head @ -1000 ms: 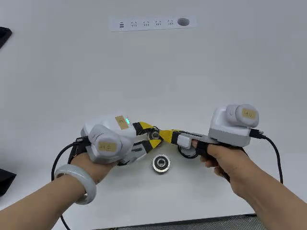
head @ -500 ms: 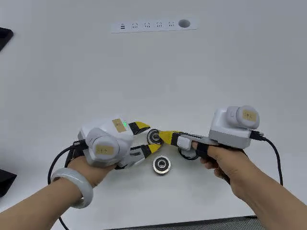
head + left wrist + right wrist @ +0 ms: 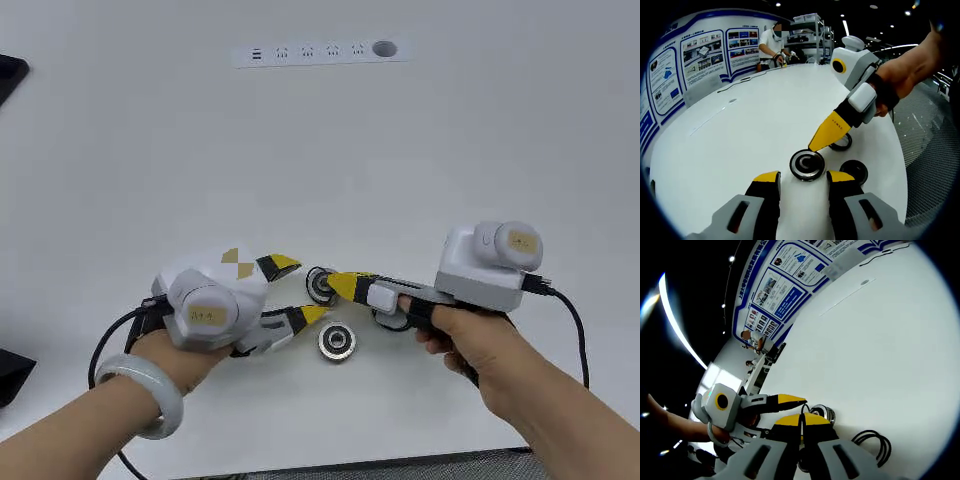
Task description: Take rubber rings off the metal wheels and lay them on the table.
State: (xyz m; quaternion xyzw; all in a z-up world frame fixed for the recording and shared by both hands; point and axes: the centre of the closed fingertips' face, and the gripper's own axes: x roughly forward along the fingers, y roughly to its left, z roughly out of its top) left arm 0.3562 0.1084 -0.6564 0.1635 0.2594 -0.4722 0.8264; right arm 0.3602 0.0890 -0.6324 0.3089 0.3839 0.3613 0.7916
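A metal wheel (image 3: 320,285) with a black rubber ring lies just in front of my left gripper (image 3: 298,289), whose yellow-tipped jaws stand open on either side of it without touching. The same wheel (image 3: 807,165) sits just beyond the open left gripper (image 3: 804,177). My right gripper (image 3: 338,285) is shut, its tip at the wheel's rim. A thin black strand of the rubber ring (image 3: 803,409) runs from the shut right gripper (image 3: 801,421) to the wheel (image 3: 823,413). A second wheel (image 3: 337,341) lies flat nearer to me. Loose rubber rings (image 3: 392,319) lie under the right gripper.
A white power strip (image 3: 318,50) lies at the far side of the white table (image 3: 330,160). Cables trail from both grippers off the near edge. A dark object (image 3: 10,72) sits at the far left edge, and another (image 3: 12,372) at the near left.
My left gripper has opened off the wheel and drawn back to the left. The right gripper has stayed shut at the wheel's rim.
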